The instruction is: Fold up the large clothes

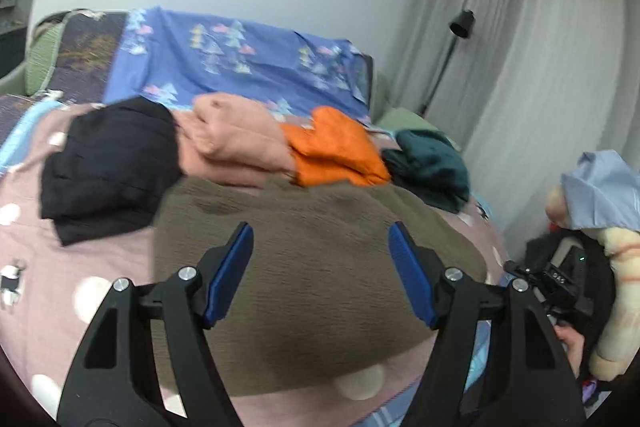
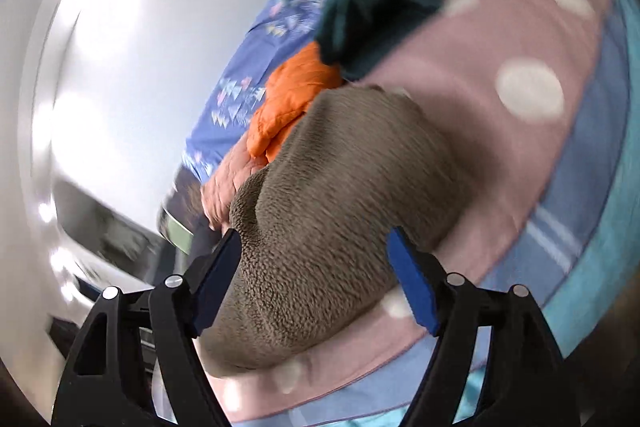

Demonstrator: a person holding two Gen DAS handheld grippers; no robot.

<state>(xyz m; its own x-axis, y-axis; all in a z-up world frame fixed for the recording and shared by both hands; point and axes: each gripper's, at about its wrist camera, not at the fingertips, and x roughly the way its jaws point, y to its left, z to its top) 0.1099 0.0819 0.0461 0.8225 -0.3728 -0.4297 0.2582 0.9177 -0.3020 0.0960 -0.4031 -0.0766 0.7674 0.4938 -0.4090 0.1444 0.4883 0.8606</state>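
Observation:
A folded olive-brown fleece garment (image 1: 312, 267) lies on the pink dotted bedspread (image 1: 60, 267). My left gripper (image 1: 320, 239) hovers just above its near half, open and empty, blue pads spread wide. In the right wrist view the same fleece (image 2: 332, 207) lies bunched under my right gripper (image 2: 314, 239), which is open and empty, tilted sideways, its pads straddling the fleece's near edge. The right gripper's body shows at the right of the left wrist view (image 1: 552, 279).
Behind the fleece lie a black garment (image 1: 108, 167), a peach one (image 1: 236, 143), an orange one (image 1: 336, 151) and a dark green one (image 1: 432, 163). A blue patterned sheet (image 1: 240, 63) covers the back. A plush toy (image 1: 600, 235) and curtain (image 1: 520, 67) stand right.

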